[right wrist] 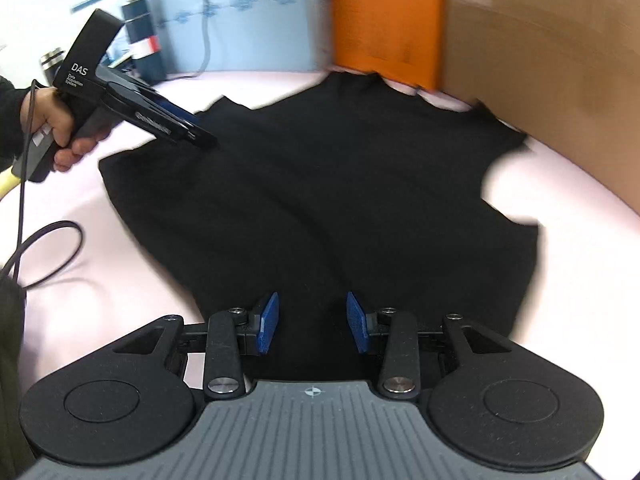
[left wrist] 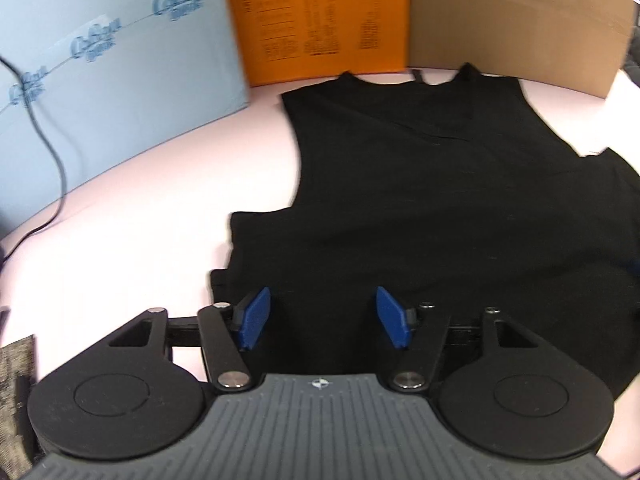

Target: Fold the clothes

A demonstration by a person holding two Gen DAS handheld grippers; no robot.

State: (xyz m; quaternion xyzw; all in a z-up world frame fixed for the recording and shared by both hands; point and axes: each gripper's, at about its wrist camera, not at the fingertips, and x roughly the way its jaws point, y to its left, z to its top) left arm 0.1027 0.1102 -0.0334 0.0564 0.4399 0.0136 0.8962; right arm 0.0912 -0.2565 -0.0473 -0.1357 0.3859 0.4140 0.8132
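A black sleeveless top [left wrist: 440, 200] lies spread flat on the pale pink table [left wrist: 140, 220], neckline toward the boxes at the back. My left gripper [left wrist: 323, 312] hovers over the top's near left edge, blue pads apart, open, with only the flat cloth showing between them. In the right wrist view the same top [right wrist: 320, 200] fills the middle. My right gripper [right wrist: 313, 320] stands open over its near hem, gripping nothing. The left gripper [right wrist: 200, 138] shows there at the upper left, held by a hand [right wrist: 60, 132] and pointing down at the top's left side.
A light blue box [left wrist: 120, 60], an orange box [left wrist: 320, 20] and a brown cardboard box [left wrist: 520, 20] wall off the back of the table. A black cable [right wrist: 52, 240] loops on the table at the left. Bottles [right wrist: 140, 36] stand at the far left.
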